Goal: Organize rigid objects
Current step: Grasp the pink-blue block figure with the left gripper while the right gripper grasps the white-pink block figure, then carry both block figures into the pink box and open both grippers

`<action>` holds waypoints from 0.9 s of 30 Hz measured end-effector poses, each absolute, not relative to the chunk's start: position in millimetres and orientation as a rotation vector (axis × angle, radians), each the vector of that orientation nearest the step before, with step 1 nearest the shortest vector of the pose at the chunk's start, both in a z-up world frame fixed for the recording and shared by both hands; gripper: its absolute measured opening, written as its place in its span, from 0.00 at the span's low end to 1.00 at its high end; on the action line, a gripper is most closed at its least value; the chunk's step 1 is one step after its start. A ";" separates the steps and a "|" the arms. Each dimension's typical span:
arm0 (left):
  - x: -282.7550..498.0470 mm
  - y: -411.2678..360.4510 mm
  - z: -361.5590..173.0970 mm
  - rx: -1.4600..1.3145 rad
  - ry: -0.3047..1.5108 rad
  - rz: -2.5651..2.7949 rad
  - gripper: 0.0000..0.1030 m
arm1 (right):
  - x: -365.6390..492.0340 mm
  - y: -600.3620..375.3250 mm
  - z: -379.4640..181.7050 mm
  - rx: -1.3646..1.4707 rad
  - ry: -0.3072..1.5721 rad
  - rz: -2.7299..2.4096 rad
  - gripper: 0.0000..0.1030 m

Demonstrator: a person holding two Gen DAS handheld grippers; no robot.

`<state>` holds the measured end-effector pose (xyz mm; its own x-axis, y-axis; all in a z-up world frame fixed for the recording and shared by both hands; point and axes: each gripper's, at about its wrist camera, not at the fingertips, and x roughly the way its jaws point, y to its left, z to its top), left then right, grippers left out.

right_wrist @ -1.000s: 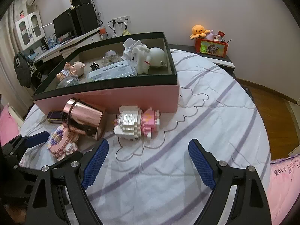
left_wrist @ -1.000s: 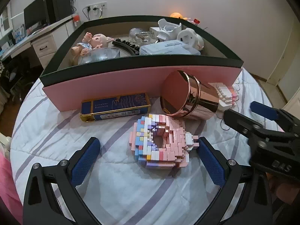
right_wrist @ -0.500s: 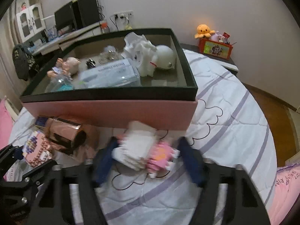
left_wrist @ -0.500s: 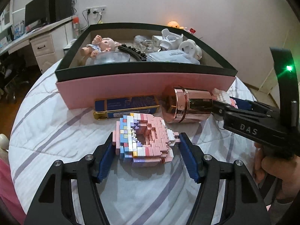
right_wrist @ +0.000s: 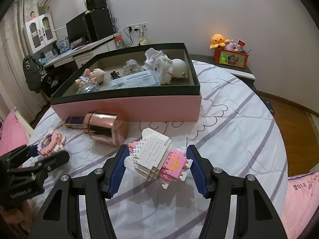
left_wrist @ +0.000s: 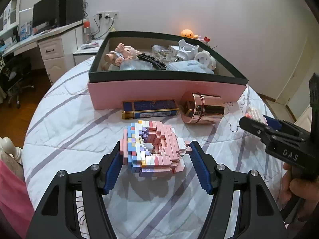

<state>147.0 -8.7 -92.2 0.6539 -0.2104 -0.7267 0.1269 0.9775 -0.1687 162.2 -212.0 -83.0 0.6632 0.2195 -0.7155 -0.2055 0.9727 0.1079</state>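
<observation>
1. My left gripper has its blue fingers clamped on a ring-shaped brick model: pink, blue, lilac and white bricks with a hole through the middle. It appears raised off the striped bed cover, with shadow beneath.
2. My right gripper holds a white-and-pink brick figure, white slab body and pink end with yellow bricks, tilted between the fingers above the cover.
3. The pink box with the dark rim sits behind both, already holding a doll, a white plush and a clear pack.
4. A rose-gold tin lies on its side against the box front, touching a blue-and-gold carton.
5. Against one second ago: both sets of fingers were wide open with both models resting on the cover; half a second ago they were closing in.
</observation>
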 end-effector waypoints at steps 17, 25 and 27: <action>167.9 14.2 -32.2 -0.094 0.701 -0.170 0.65 | 171.2 -195.9 -31.9 -0.016 0.722 0.316 0.59; 216.9 18.8 -2.5 -0.109 0.658 -0.200 0.65 | 217.1 -193.6 -2.7 -0.020 0.681 0.303 0.59; 229.9 16.8 2.0 -0.113 0.650 -0.202 0.65 | 231.5 -193.8 1.7 -0.001 0.679 0.302 0.59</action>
